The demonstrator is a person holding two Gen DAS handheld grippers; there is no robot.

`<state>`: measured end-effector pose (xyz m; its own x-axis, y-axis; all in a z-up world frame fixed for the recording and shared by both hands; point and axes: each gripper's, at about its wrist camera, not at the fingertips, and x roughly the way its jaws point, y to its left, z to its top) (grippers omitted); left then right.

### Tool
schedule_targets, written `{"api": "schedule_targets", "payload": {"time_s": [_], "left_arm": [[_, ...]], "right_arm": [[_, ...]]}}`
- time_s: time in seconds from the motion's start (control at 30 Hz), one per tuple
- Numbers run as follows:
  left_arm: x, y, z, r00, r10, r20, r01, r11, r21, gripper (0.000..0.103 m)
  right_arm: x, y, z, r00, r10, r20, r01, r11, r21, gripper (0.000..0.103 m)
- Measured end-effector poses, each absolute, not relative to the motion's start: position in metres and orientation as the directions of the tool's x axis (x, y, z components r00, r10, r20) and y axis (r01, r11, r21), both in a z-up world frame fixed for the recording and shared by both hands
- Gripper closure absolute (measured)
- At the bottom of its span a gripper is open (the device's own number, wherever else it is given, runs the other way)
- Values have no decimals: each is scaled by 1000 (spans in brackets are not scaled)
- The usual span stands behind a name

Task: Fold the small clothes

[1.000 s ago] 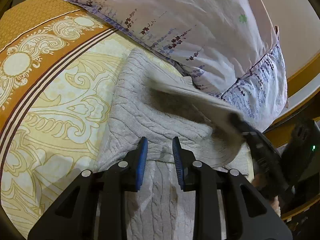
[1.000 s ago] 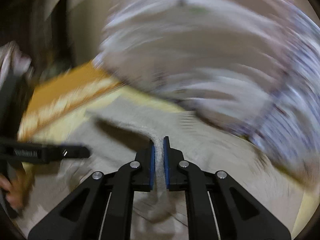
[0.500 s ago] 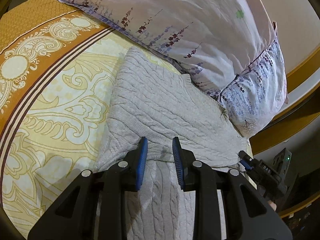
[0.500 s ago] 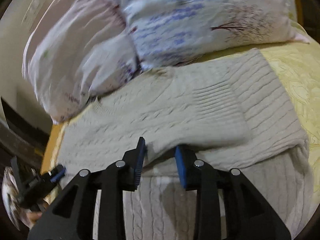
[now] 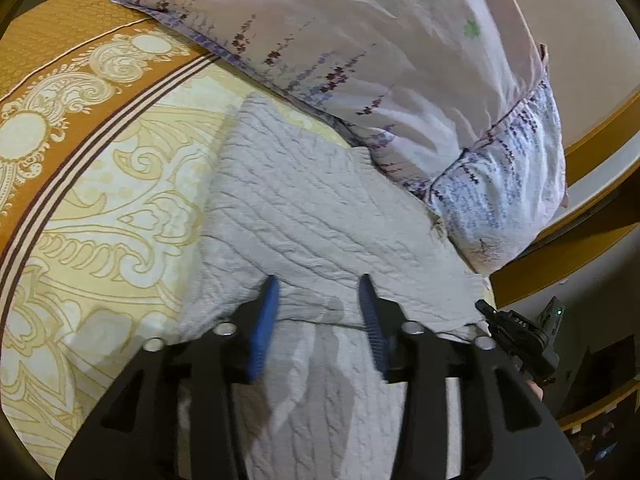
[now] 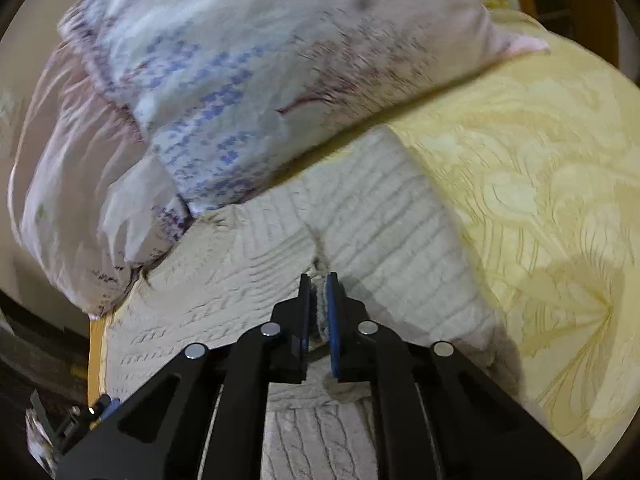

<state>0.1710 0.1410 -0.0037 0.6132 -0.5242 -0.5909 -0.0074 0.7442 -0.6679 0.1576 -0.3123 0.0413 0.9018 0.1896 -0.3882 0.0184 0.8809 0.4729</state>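
A grey cable-knit sweater (image 5: 304, 216) lies folded on the yellow patterned bedspread (image 5: 100, 208), its far edge against the pillow. My left gripper (image 5: 318, 300) is open, with its blue pads spread above the folded edge and nothing between them. In the right wrist view the sweater (image 6: 392, 220) fills the middle. My right gripper (image 6: 319, 284) is shut on a pinched ridge of the sweater's folded edge. The other gripper's tip shows at the right of the left wrist view (image 5: 516, 332).
A large floral pillow (image 5: 380, 60) lies along the far side of the sweater and also shows in the right wrist view (image 6: 240, 72). An orange border band (image 5: 60, 60) of the bedspread runs at the left. The wooden bed frame (image 5: 560, 264) is at the right.
The right gripper laid the sleeve over the sweater, opened, then closed on the folded edge. The left gripper's jaws have opened wider.
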Motion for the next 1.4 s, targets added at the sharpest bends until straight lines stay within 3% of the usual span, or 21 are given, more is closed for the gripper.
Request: {"api": "schedule_targets", "payload": {"time_s": [0.07, 0.13, 0.23, 0.37, 0.47, 0.63, 0.73, 0.97, 1.2, 1.4], "left_arm": [[169, 138, 2, 618, -529, -582, 9, 745, -667, 41], [166, 133, 7, 625, -524, -579, 29, 756, -654, 39], [165, 131, 10, 623, -529, -576, 46, 760, -648, 39], [160, 133, 11, 626, -531, -571, 51, 759, -649, 39], [150, 138, 15, 633, -532, -563, 60, 758, -649, 39], [119, 153, 22, 636, -552, -538, 90, 746, -659, 39], [100, 161, 19, 626, -562, -541, 93, 742, -663, 39], [58, 168, 1, 594, -600, -536, 88, 711, -698, 40], [26, 164, -8, 584, -622, -521, 90, 688, -720, 40], [-6, 160, -11, 578, -648, -496, 115, 666, -737, 49]], "right_arm": [[141, -313, 53, 929, 179, -324, -12, 890, 455, 98], [132, -313, 59, 943, 145, -300, 2, 897, 442, 98], [138, -321, 49, 930, 65, -361, 92, 911, 401, 98], [155, -330, 26, 883, 66, -464, 147, 901, 408, 97], [155, -327, 24, 878, 63, -475, 141, 913, 382, 94], [119, -349, 25, 883, 199, -424, 36, 873, 486, 53], [94, -359, 20, 873, 229, -431, 11, 874, 486, 47], [32, -405, -23, 836, 313, -450, 7, 814, 580, 47], [0, -403, -52, 777, 476, -412, -115, 751, 650, 65], [-17, -389, -73, 706, 585, -398, -187, 697, 692, 76]]}}
